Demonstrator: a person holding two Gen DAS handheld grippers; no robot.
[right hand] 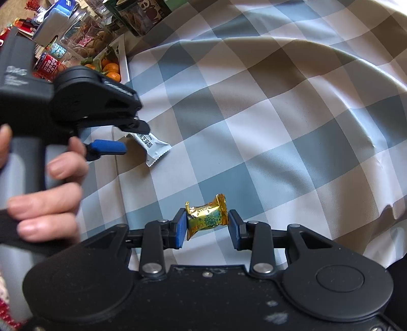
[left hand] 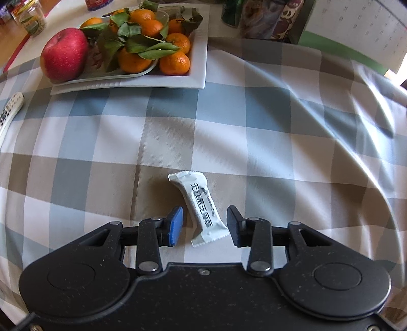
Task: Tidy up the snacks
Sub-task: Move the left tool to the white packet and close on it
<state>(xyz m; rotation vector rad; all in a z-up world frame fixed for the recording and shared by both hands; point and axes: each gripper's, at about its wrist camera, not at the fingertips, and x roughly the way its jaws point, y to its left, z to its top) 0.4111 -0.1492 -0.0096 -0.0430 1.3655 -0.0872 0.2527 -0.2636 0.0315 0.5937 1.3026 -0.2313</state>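
Observation:
A white wrapped snack bar (left hand: 201,207) with black lettering lies on the checked tablecloth (left hand: 254,127). My left gripper (left hand: 204,224) is open and straddles the bar's near end, with a small gap on each side. In the right wrist view the same bar (right hand: 152,147) lies under the left gripper (right hand: 132,137). My right gripper (right hand: 206,224) is open around a small gold wrapped candy (right hand: 206,216). The blue left pad (right hand: 181,229) touches the candy and the right pad stands just off it.
A white tray (left hand: 198,63) with tangerines and leaves and a red apple (left hand: 63,54) sits at the far left. A remote control (left hand: 10,110) lies at the left edge. Cans, jars and snack packets (left hand: 267,17) stand along the back. The cloth is wrinkled on the right.

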